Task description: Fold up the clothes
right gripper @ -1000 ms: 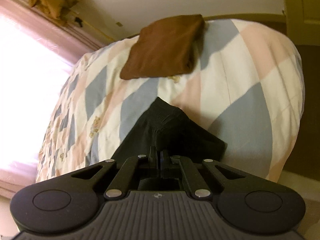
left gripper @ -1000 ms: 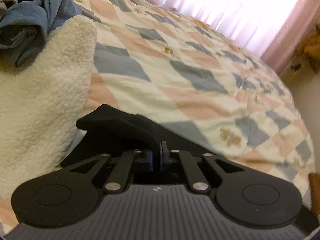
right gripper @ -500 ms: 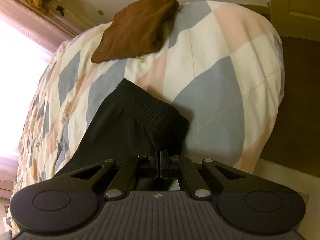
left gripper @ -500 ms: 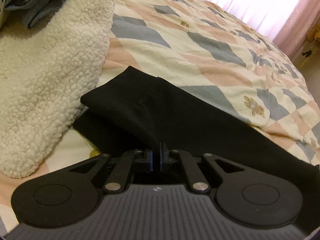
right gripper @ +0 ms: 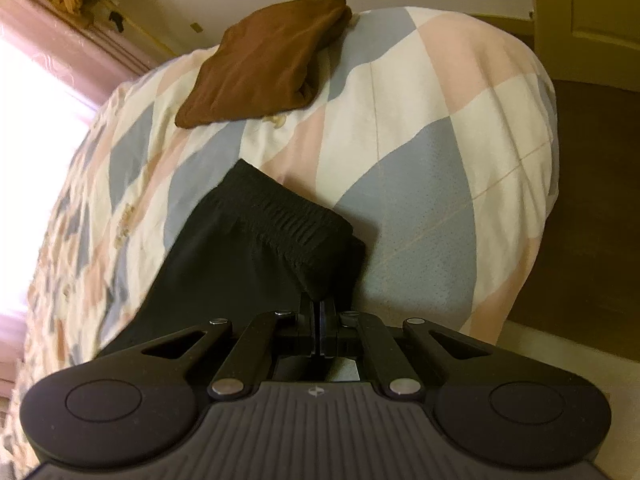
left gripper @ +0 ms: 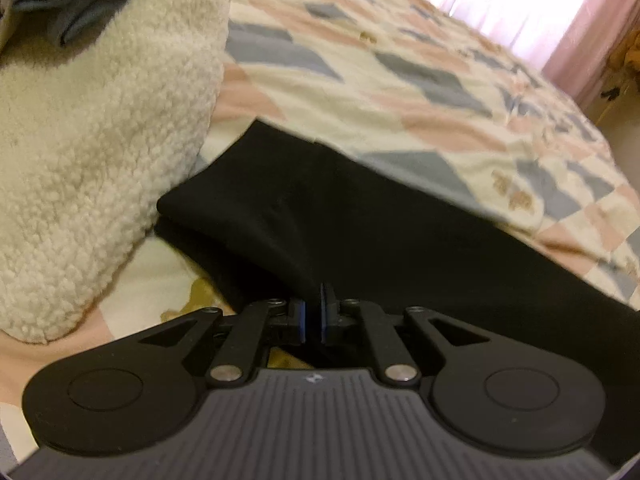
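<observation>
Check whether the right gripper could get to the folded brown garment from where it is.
Probably yes, but not yet. The right gripper is shut on the black trousers at the waistband. Beyond them only bare patchwork quilt lies before the brown garment; it must release first.

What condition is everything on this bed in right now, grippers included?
black pants: folded over, lying on the quilt, waistband end pinched.
brown garment: folded, lying flat.
fleece blanket: heaped, unfolded.
blue clothes: crumpled pile.
left gripper: jaws opening, fabric between them.
right gripper: shut on the waistband.
quilt: spread over the bed.
</observation>
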